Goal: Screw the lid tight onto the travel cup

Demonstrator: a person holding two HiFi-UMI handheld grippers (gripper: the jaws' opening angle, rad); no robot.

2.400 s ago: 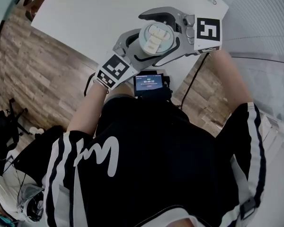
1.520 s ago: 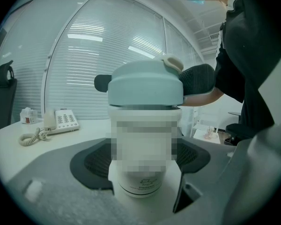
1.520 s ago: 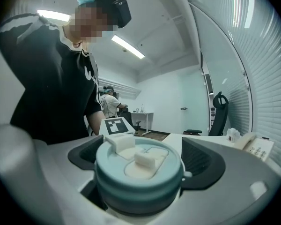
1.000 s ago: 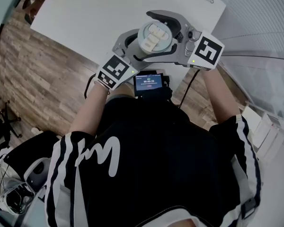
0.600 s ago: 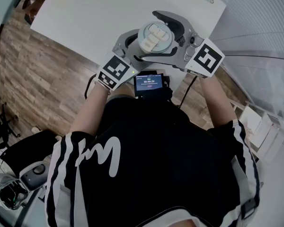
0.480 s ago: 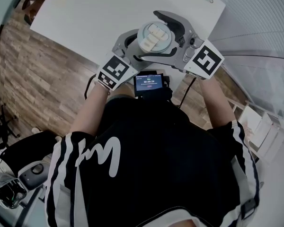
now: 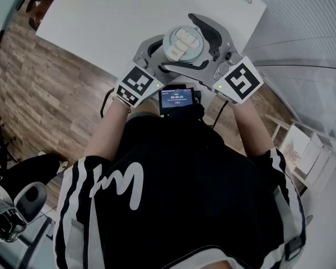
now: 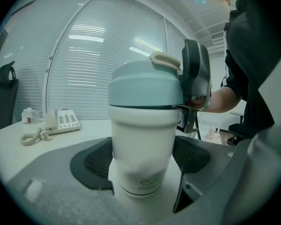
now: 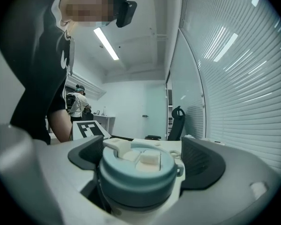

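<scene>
The travel cup is held above the white table's near edge. Its white body (image 8: pixel 141 144) sits between the dark pads of my left gripper (image 8: pixel 143 161), which is shut on it. The pale teal lid (image 7: pixel 183 43) with a cream flap sits on top of the cup. My right gripper (image 7: pixel 179 42) curves round the lid, one jaw beyond it and one on the near side. In the right gripper view the lid (image 9: pixel 138 172) fills the gap between both pads of the right gripper (image 9: pixel 145 161). My left gripper (image 7: pixel 159 54) reaches in from the left, under the lid.
The white table (image 7: pixel 112 21) stretches away from the cup; a desk phone (image 8: pixel 61 122) with a coiled cord stands on it. A small lit screen (image 7: pixel 176 98) sits at the person's chest. Wooden floor lies to the left, window blinds to the right.
My right gripper has swung clockwise round the lid; its marker cube moved from the upper right down toward the person. The left gripper and the cup body stayed put.
</scene>
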